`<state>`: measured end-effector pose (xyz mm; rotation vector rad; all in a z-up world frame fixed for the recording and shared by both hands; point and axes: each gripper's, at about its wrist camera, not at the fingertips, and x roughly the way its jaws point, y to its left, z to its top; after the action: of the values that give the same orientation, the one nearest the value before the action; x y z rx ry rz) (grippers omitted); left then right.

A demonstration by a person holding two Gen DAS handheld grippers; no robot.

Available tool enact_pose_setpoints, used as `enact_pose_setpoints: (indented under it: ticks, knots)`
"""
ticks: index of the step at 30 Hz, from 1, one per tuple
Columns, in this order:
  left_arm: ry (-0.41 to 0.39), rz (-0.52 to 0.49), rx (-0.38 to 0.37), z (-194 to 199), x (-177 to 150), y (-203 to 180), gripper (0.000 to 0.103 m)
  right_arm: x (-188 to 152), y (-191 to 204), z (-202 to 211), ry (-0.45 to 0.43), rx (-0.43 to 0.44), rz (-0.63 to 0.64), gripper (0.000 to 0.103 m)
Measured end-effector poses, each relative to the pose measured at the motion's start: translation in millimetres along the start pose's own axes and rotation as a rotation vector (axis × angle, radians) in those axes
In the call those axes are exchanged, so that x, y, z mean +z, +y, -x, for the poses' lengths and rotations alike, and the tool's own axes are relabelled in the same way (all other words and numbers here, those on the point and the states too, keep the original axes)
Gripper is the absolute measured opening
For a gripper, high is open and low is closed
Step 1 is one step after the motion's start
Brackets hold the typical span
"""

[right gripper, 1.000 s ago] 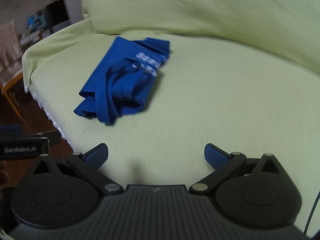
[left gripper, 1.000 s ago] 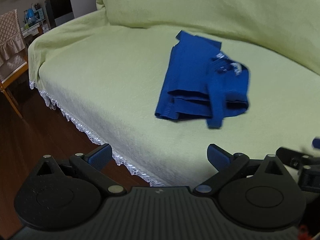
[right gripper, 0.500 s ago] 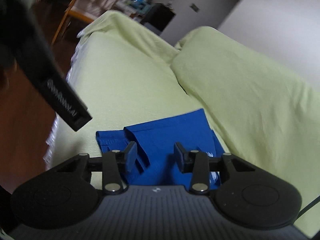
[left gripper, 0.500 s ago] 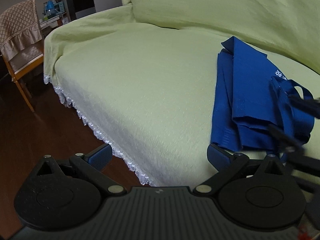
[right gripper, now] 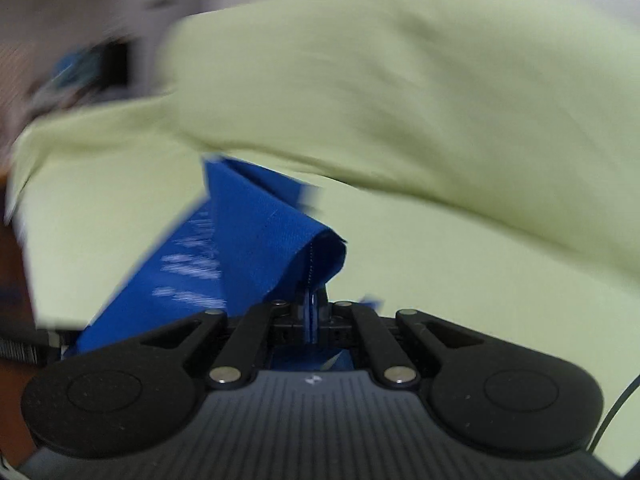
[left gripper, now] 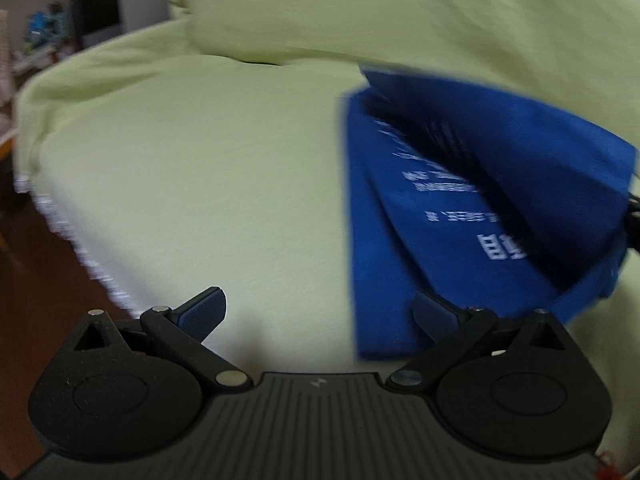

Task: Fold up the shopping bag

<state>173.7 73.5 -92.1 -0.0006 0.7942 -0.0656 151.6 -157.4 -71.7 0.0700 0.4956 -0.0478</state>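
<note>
The shopping bag, blue with white print, lies on the green-covered sofa at the right of the left wrist view, one flap raised off the layers below. The right claw is clamped on a stitched edge at lower centre of its own view, apparently so that the panel can be drawn over. The left claw stands wide apart and empty at the bag's near edge, seemingly ready to steady it.

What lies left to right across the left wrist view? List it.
Dark wood floor → white lace trim of the cover → green sofa seat → blue shopping bag, its far edge lifted.
</note>
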Motion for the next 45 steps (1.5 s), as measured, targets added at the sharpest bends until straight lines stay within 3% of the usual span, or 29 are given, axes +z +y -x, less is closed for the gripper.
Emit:
enact_pose_setpoints:
  ticks: [4, 6, 8, 9, 13, 15, 16, 21, 24, 25, 26, 27, 29, 31, 36, 41, 43, 44, 45]
  knots:
    - [0.017, -0.021, -0.041, -16, 9, -18, 0.100, -9, -61, -2, 0.134, -0.148, -0.264, 0.001]
    - [0.022, -0.012, -0.070, -19, 9, -21, 0.100, -22, -84, 2, 0.183, -0.161, -0.321, 0.011]
    - [0.037, 0.005, -0.081, -21, 6, -20, 0.100, -28, -100, 10, 0.212, -0.165, -0.386, 0.032]
    - [0.043, 0.019, -0.084, -21, 5, -19, 0.100, -30, -108, 14, 0.215, -0.153, -0.419, 0.032]
    - [0.036, 0.108, -0.117, -6, -3, -2, 0.100, -26, -134, 32, 0.165, -0.082, -0.526, 0.053]
    - [0.015, 0.156, -0.146, 7, -7, 8, 0.100, -26, -146, 38, 0.128, -0.046, -0.590, 0.075]
    - [0.009, 0.174, -0.160, 11, -8, 11, 0.100, -26, -150, 37, 0.115, -0.027, -0.616, 0.078]
    - [0.035, 0.176, -0.246, -3, 2, -2, 0.100, -24, -159, 10, 0.092, 0.064, -0.692, 0.082]
    - [0.098, 0.160, -0.263, -23, 3, -16, 0.100, -24, -159, -6, 0.110, 0.081, -0.697, 0.081]
    - [0.117, 0.160, -0.271, -29, 2, -20, 0.094, -24, -158, -11, 0.122, 0.090, -0.693, 0.067]
    - [0.136, 0.160, -0.281, -34, 0, -24, 0.087, -24, -156, -16, 0.138, 0.105, -0.686, 0.028]
    - [0.142, 0.151, -0.276, -36, -2, -28, 0.079, -25, -154, -22, 0.155, 0.120, -0.679, 0.001]
    - [0.115, 0.091, -0.247, -33, -7, -40, 0.073, -20, -165, -11, 0.145, 0.085, -0.633, 0.001]
    - [0.090, 0.042, -0.264, -23, -8, -49, 0.059, -13, -181, 8, 0.121, 0.027, -0.577, 0.001]
    - [0.109, -0.025, -0.487, 15, -17, -89, 0.058, 5, -222, 54, 0.062, -0.116, -0.434, 0.001]
    - [0.074, -0.174, -0.601, 59, -36, -140, 0.057, 20, -284, 92, 0.058, -0.318, -0.324, 0.003]
    - [0.064, -0.214, -0.624, 69, -40, -152, 0.058, 23, -315, 99, 0.103, -0.414, -0.307, 0.017]
    - [0.058, -0.234, -0.618, 72, -41, -156, 0.058, 24, -327, 104, 0.113, -0.460, -0.300, 0.037]
    - [0.052, -0.254, -0.611, 75, -42, -161, 0.058, 26, -330, 111, 0.099, -0.496, -0.288, 0.047]
